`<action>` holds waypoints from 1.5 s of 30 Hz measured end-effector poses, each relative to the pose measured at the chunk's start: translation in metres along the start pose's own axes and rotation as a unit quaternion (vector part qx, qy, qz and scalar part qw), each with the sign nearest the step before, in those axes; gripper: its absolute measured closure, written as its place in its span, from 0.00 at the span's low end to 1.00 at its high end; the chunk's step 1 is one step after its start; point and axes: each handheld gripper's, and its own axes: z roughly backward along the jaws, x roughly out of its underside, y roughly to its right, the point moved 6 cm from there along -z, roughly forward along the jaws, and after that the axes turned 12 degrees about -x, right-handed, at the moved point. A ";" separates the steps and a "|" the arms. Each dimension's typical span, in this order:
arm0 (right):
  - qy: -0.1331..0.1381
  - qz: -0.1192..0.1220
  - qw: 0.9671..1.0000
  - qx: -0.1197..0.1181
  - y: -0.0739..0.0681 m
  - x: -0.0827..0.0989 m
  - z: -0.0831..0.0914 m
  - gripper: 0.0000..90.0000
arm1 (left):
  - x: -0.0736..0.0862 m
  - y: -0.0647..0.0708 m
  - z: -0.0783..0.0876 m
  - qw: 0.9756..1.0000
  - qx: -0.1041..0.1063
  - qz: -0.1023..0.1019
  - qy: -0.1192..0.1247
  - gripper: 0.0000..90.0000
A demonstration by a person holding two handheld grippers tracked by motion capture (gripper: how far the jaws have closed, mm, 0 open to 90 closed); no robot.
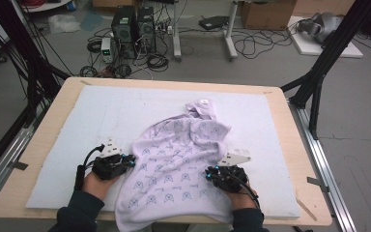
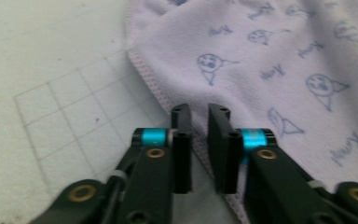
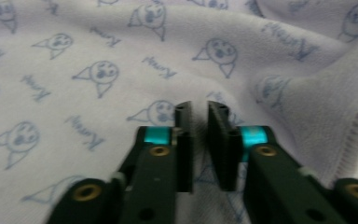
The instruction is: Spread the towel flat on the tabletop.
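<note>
I see a wooden table [image 1: 280,159] covered by a pale gridded mat [image 1: 125,106]. A lilac towel [image 1: 178,159] printed with small blue cartoon faces lies rumpled on the mat, slightly right of centre. Its near end hangs over the near edge of the table, and its far end bunches into a peak with a small white tag.

My left hand [image 1: 96,181] comes in from the near left and holds the left gripper [image 1: 125,162] at the towel's left edge. In the left gripper view, the left gripper [image 2: 199,116] has its two black jaws nearly together with a narrow gap between them. The tips sit right over the towel's [image 2: 279,65] stitched hem, with bare mat [image 2: 51,93] to the left. I cannot tell whether any cloth lies between the jaws.

My right hand [image 1: 244,198] comes in from the near right and holds the right gripper [image 1: 215,171] on the towel's near right part. In the right gripper view, the right gripper [image 3: 199,112] shows the same narrow gap, its tips down against the towel [image 3: 98,60]. A fold with a stitched hem rises at the right. I cannot tell whether it grips the cloth.

On the floor beyond the table are computer towers [image 1: 133,29], tangled cables [image 1: 154,60] and a cardboard box [image 1: 265,13].
</note>
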 end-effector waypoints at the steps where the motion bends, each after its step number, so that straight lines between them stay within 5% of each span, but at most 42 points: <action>1: -0.002 0.000 1.000 -0.007 -0.001 0.001 0.000 0.96 | 0.000 0.001 0.000 1.000 0.002 -0.009 0.001 0.93; 3: -0.008 0.006 1.000 -0.016 -0.004 0.002 0.002 0.97 | 0.000 0.002 0.001 1.000 0.007 -0.008 0.002 0.96; 7: -0.011 0.003 0.999 -0.034 -0.006 0.005 0.005 0.97 | 0.004 0.004 0.007 0.999 0.050 0.021 -0.008 0.96; 12: -0.033 0.017 0.997 -0.069 -0.015 0.012 0.013 0.97 | 0.009 0.011 0.018 0.996 0.083 0.019 -0.016 0.96; 19: -0.049 0.019 0.994 -0.097 -0.019 0.016 0.020 0.96 | 0.013 0.014 0.030 0.995 0.098 0.018 -0.014 0.96; 20: -0.043 0.017 0.995 -0.093 -0.018 0.015 0.021 0.84 | 0.012 0.013 0.031 0.995 0.093 0.022 -0.006 0.85; 21: -0.043 0.017 0.995 -0.093 -0.018 0.015 0.021 0.84 | 0.010 0.009 0.031 0.996 0.083 0.025 0.002 0.85; 24: -0.009 0.000 0.997 -0.079 -0.014 0.009 0.023 0.65 | 0.005 -0.001 0.029 0.997 0.056 0.046 0.026 0.60; 30: 0.037 -0.005 0.999 0.006 0.001 -0.011 0.015 0.41 | -0.006 -0.014 0.021 0.995 0.041 0.068 0.058 0.52; 39: -0.011 0.004 0.999 0.036 0.010 -0.015 -0.013 0.45 | -0.007 -0.014 0.015 0.995 0.043 0.068 0.062 0.51; 42: -0.008 -0.003 0.999 0.044 0.012 -0.016 -0.012 0.60 | -0.006 -0.014 0.016 0.995 0.042 0.068 0.061 0.51; 43: -0.010 0.001 0.999 0.049 0.014 -0.014 -0.009 0.76 | -0.006 -0.014 0.016 0.995 0.041 0.070 0.061 0.51; 45: -0.010 0.003 0.999 0.049 0.015 -0.014 -0.007 0.82 | -0.006 -0.015 0.016 0.995 0.041 0.070 0.059 0.51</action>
